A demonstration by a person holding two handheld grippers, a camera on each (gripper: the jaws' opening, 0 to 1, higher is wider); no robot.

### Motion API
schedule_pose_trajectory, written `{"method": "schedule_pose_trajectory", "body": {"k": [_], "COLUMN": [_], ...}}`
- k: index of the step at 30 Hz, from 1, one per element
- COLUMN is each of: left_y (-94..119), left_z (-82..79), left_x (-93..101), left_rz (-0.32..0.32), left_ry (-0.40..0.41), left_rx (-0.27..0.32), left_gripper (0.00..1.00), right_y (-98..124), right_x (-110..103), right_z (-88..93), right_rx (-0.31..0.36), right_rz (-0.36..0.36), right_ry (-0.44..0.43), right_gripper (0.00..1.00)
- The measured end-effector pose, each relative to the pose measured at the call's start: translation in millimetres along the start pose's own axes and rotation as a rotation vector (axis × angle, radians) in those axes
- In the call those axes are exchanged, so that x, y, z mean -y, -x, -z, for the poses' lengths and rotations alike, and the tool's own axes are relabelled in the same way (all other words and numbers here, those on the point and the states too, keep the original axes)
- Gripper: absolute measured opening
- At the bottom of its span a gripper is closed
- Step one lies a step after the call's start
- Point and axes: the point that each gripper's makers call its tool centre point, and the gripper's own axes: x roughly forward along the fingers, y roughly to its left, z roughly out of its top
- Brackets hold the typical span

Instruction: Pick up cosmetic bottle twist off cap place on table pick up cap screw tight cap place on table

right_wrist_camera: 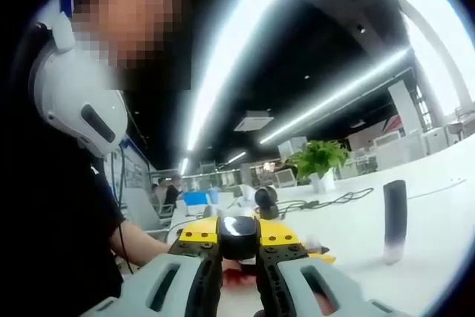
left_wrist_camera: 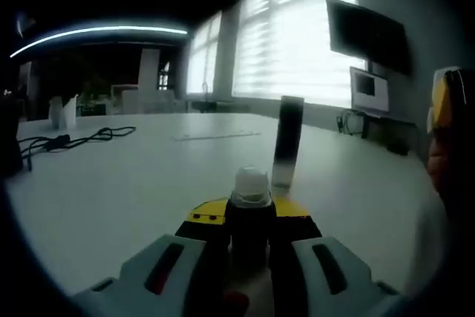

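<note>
Black bottle (left_wrist_camera: 249, 220) in left fingers, cap (left_wrist_camera: 286, 142) standing beyond; plant (right_wrist_camera: 318, 159) behind

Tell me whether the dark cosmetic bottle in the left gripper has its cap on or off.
Off. The dark cosmetic bottle clamped in the left gripper shows its bare white nozzle; the tall dark cap stands upright on the white table beyond.

Dim room, blown-out window blinds (left_wrist_camera: 297, 27) ahead of me, glaring ceiling light strips (right_wrist_camera: 237, 35), soft focus, fisheye-bent edges.

Uncapped dark cosmetic bottle (left_wrist_camera: 250, 217) with a white threaded neck stands upright; its tall dark cap (left_wrist_camera: 287, 141) stands upright just beyond it.
</note>
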Motion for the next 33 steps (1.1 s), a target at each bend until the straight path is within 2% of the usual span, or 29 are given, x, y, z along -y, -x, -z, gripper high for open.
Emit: {"method": "schedule_pose_trajectory", "body": {"k": [9, 23, 27, 33], "left_y": [3.1, 9.5, 16.3, 31.1], "left_z": [-2.7, -1.2, 2.1, 1.9], "left_x": [2.2, 4.0, 3.2, -5.7], "left_rz": [0.013, 0.027, 0.029, 0.007], "left_ry": [0.03, 0.036, 0.051, 0.091], "left_rx": [0.019, 0.016, 0.002, 0.015], "left_gripper": [0.12, 0.13, 0.13, 0.14], "right_y": [-0.5, -2.7, -2.7, -3.5], "right_x": [-0.3, 3.4, 5.9, 12.8], "right_z": [0.6, 2.6, 2.3, -0.8], "right_rx": [-0.001, 0.002, 0.004, 0.027], "right_rz": [0.0, 0.011, 0.018, 0.048], "right_ry": [0.003, -0.005, -0.005, -0.01], "right_gripper": [0.11, 0.11, 0.11, 0.11]}}
